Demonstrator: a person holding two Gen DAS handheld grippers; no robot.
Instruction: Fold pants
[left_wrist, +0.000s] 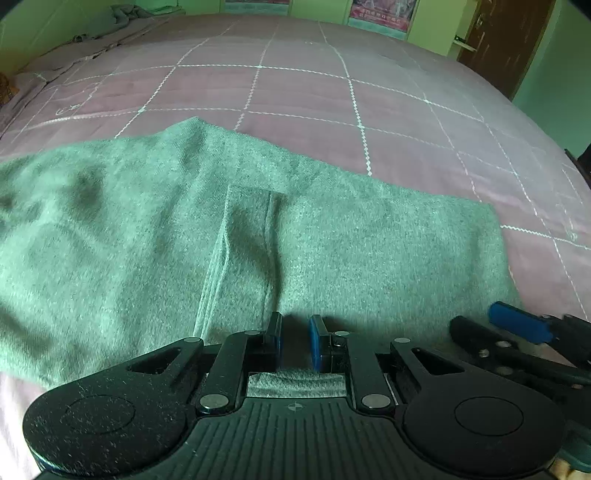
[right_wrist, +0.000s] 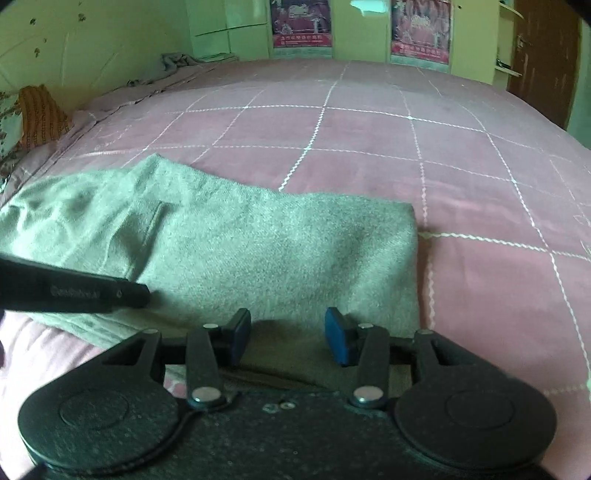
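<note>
The grey-green pants (left_wrist: 332, 236) lie flat across the pink bedspread, with a back pocket (left_wrist: 247, 254) facing up. They also show in the right wrist view (right_wrist: 280, 251), ending in a straight edge at the right. My left gripper (left_wrist: 295, 341) sits over the near edge of the pants by the pocket, its jaws a small gap apart with nothing between the pads. My right gripper (right_wrist: 288, 336) is open over the near right part of the pants; it also shows in the left wrist view (left_wrist: 517, 328). The left gripper's finger (right_wrist: 74, 291) crosses the right wrist view at the left.
The pink bedspread (right_wrist: 443, 147) with white grid lines stretches far back and right. Crumpled grey cloth (left_wrist: 122, 14) lies at the far left corner. An orange cushion (right_wrist: 40, 110) sits by the left wall. A brown door (left_wrist: 506, 40) stands at the far right.
</note>
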